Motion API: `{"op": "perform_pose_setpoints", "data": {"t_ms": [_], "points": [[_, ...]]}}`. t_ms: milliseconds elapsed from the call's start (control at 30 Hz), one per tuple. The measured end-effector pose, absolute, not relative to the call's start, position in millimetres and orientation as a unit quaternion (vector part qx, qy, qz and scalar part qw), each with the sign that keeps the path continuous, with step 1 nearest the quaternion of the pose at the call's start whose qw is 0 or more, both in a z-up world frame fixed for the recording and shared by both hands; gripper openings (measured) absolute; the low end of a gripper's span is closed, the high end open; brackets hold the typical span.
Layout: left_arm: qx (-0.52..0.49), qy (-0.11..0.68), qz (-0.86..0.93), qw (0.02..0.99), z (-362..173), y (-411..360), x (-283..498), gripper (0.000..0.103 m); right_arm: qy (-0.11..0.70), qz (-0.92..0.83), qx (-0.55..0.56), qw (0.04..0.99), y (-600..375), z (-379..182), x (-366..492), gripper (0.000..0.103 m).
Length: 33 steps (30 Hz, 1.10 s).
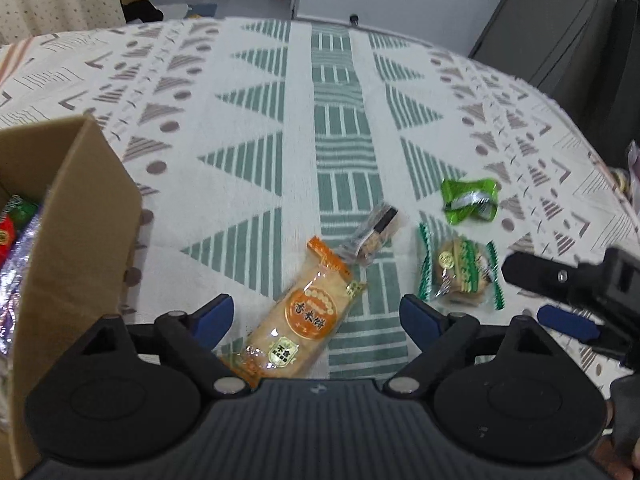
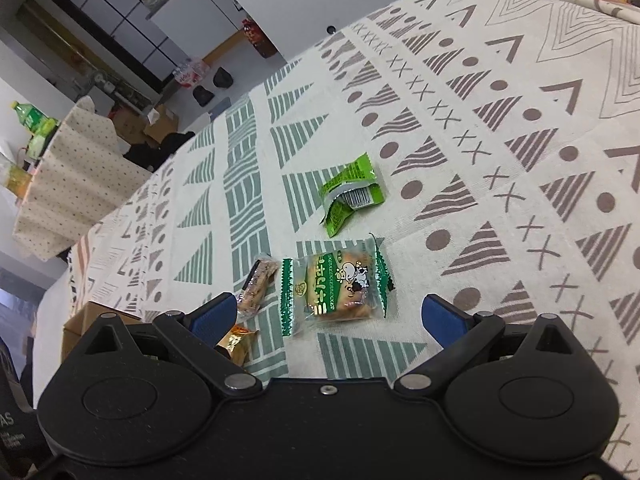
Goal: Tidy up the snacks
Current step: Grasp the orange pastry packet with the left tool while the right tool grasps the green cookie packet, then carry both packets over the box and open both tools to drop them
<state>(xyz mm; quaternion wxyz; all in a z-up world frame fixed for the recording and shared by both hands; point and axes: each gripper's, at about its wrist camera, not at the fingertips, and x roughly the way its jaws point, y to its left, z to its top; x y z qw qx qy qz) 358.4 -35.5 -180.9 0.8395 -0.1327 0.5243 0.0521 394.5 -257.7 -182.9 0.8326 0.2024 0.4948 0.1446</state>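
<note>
Several wrapped snacks lie on the patterned tablecloth. An orange rice-cracker pack lies between the fingers of my open left gripper, untouched. Beyond it are a small clear-wrapped bar, a green-edged biscuit pack and a green sachet. My open right gripper hovers just short of the biscuit pack, with the sachet farther off and the bar by its left finger. The right gripper also shows at the right edge of the left wrist view.
A cardboard box with packets inside stands at the left of the table. A corner of the orange pack pokes out under the right gripper's left finger. The table edge runs along the far side, with floor clutter beyond.
</note>
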Motion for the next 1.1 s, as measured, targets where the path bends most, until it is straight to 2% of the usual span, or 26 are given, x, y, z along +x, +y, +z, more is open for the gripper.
{"op": "perform_pose_setpoints", "data": {"t_ms": [67,300,367,433,467,500,567,667,767,800,867,967,1100], "points": [[-0.131,0.529,0.055,0.837,-188.4,-33.8,359.9,0.089,0.498,0.143,0.197,0.833,-253.5,-186.2,397.8,0.099],[-0.129,0.535,0.069,0.832,-205.0,-29.9,361.0,0.070,0.507,0.129,0.151,0.839,-236.4,-199.5,408.8,0.100],[-0.128,0.530,0.077,0.835,-204.6,-28.2,359.4,0.061,0.509,0.124,0.138,0.840,-231.3,-202.6,411.9,0.100],[-0.127,0.528,0.090,0.835,-203.3,-24.2,359.4,0.039,0.514,0.115,0.124,0.841,-226.8,-205.9,415.7,0.100],[-0.129,0.528,0.098,0.834,-202.8,-21.1,359.4,0.034,0.515,0.112,0.117,0.842,-224.2,-207.2,416.9,0.100],[-0.138,0.526,0.100,0.833,-202.4,-17.5,359.1,0.034,0.517,0.112,0.110,0.842,-221.1,-207.8,417.4,0.098],[-0.146,0.524,0.101,0.833,-201.2,-14.2,358.3,0.034,0.526,0.120,0.085,0.838,-211.6,-209.0,418.0,0.075],[-0.139,0.522,0.100,0.835,-196.2,-16.6,356.6,0.033,0.522,0.117,0.055,0.843,-204.3,-205.3,412.7,0.050],[-0.144,0.518,0.102,0.837,-188.9,-17.7,353.1,0.033,0.527,0.125,0.079,0.837,-208.9,-201.4,406.6,0.040],[-0.145,0.517,0.103,0.837,-186.2,-17.9,351.8,0.033,0.526,0.126,0.081,0.837,-209.9,-199.3,403.3,0.040],[-0.149,0.515,0.105,0.837,-181.5,-17.9,348.3,0.033,0.525,0.129,0.086,0.837,-212.6,-194.1,396.1,0.020],[-0.158,0.512,0.108,0.837,-175.0,-18.5,341.1,0.033,0.520,0.137,0.096,0.837,-216.5,-184.7,388.8,0.012],[-0.161,0.505,0.106,0.842,-164.9,-19.7,330.0,0.033,0.513,0.142,0.107,0.840,-223.0,-177.4,377.1,0.010]]}}
